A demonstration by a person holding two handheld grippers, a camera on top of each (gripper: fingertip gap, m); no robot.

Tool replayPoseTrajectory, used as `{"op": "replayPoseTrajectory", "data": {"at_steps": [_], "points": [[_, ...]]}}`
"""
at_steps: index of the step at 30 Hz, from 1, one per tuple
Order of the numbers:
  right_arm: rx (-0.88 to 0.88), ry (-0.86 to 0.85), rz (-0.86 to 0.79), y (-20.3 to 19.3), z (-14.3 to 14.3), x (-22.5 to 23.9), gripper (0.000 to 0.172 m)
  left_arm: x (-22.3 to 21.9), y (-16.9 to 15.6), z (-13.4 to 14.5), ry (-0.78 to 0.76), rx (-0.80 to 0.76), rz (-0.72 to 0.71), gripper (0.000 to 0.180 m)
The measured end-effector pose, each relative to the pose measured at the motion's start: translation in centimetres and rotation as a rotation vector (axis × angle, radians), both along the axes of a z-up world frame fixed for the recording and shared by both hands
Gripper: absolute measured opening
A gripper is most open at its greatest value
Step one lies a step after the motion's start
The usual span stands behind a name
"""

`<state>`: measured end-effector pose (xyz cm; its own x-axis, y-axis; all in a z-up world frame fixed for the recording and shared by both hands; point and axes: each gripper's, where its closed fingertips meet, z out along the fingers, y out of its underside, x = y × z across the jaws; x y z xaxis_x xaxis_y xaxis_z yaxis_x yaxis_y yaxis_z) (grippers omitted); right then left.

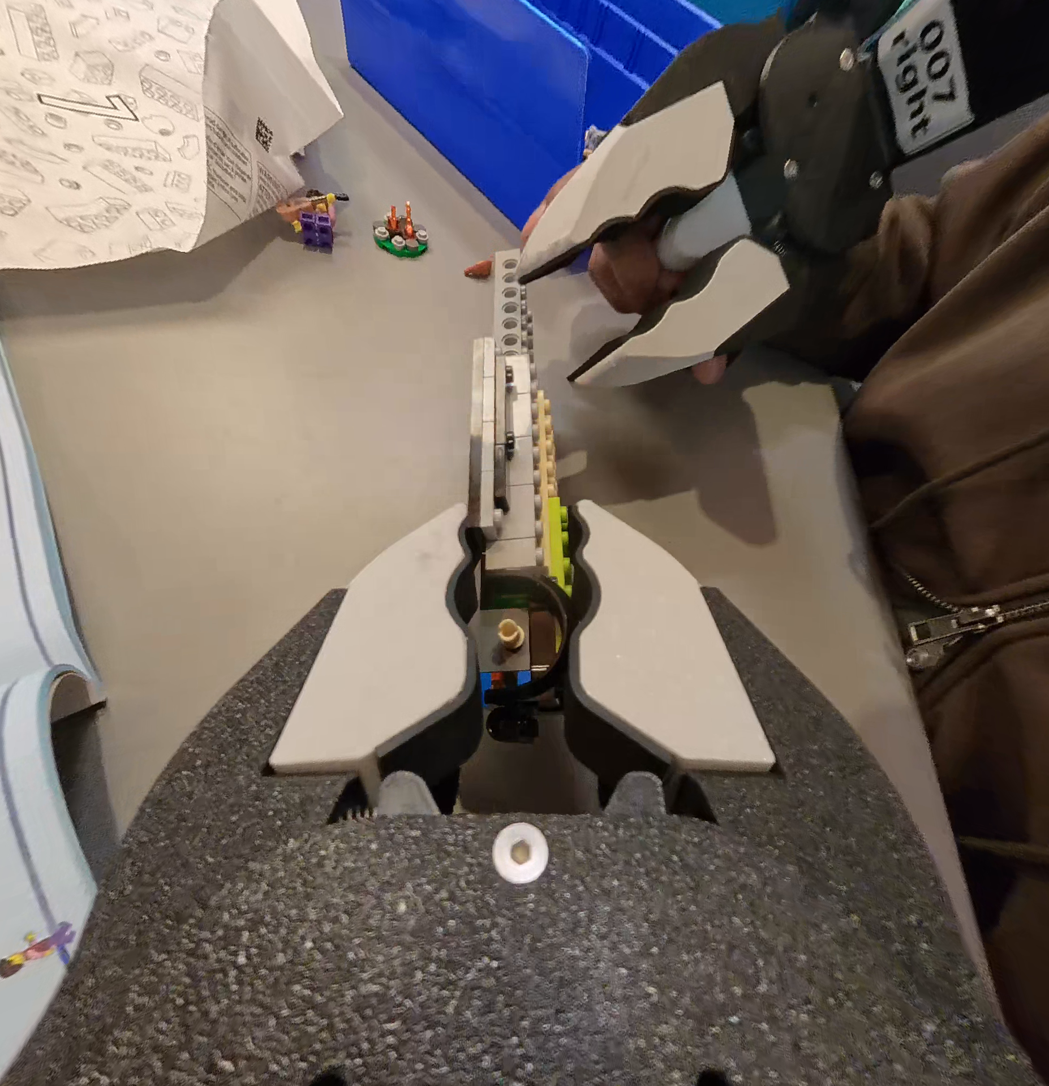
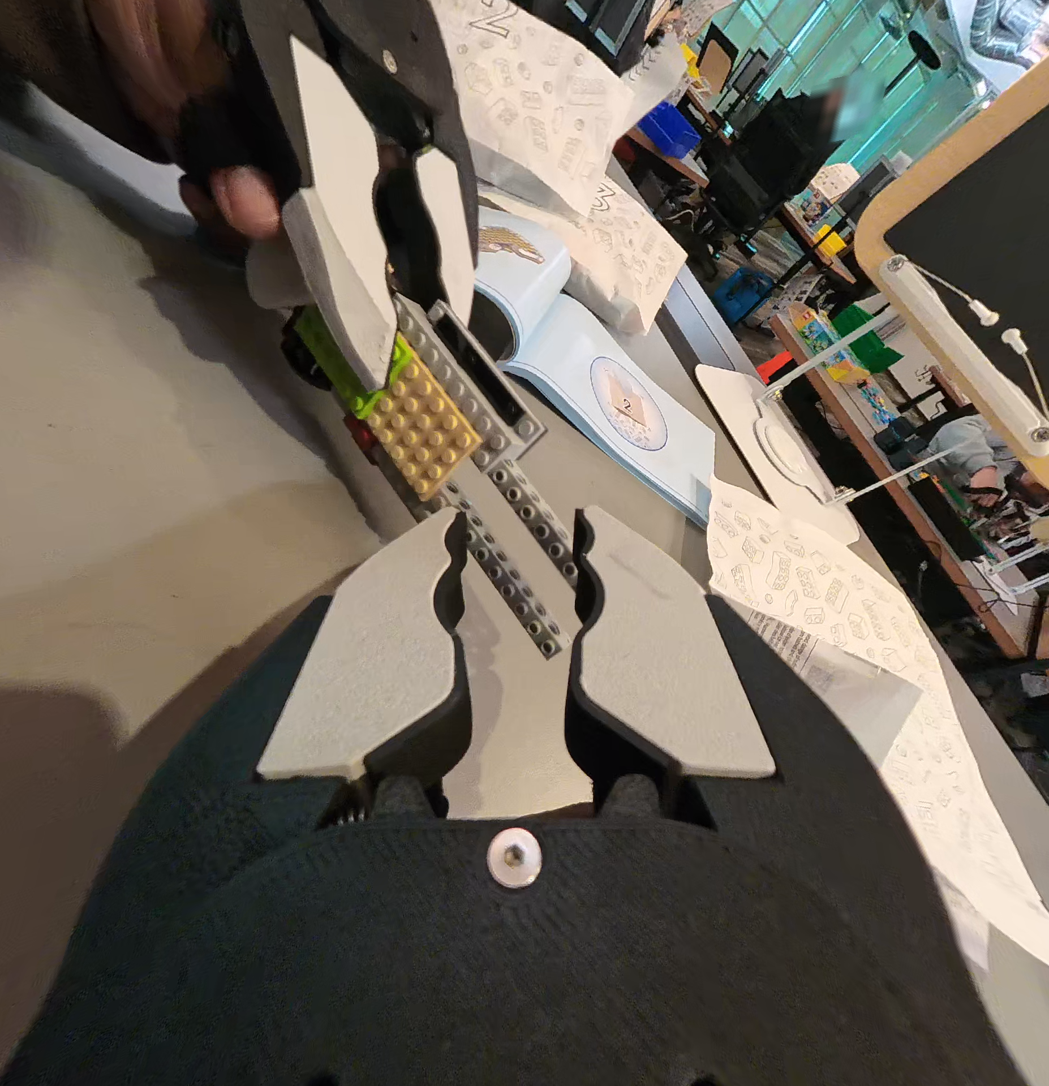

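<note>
Brick assembly (image 1: 513,446) runs lengthwise straight out from left hand-held gripper (image 1: 525,517)

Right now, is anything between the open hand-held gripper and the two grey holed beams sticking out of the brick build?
Nothing visible blocks them. The right hand-held gripper is open, and both grey beams already lie between its fingers. The left hand-held gripper clamps the build's other end.

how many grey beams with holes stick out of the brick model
2. One beam runs between the right gripper's open fingers, touching neither; the other beam lies beside it, near the right finger. The left wrist view shows them edge-on, overlapping.
</note>
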<state>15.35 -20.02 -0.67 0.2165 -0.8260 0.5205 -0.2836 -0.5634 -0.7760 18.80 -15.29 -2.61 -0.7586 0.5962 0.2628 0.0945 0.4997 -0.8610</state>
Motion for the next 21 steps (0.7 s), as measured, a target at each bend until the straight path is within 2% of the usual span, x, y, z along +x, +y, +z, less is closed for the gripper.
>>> {"op": "replayPoseTrajectory", "data": {"at_steps": [10,21], "points": [[0.015,-0.018,0.000,-0.2,-0.4,0.0,0.035,0.1,0.0,0.3,0.116,0.051,0.002,0.027],[-0.150,-0.056,0.053,1.2,-1.0,0.1,0.033,0.4,-0.4,0.5,0.332,0.153,0.053,0.027]]}}
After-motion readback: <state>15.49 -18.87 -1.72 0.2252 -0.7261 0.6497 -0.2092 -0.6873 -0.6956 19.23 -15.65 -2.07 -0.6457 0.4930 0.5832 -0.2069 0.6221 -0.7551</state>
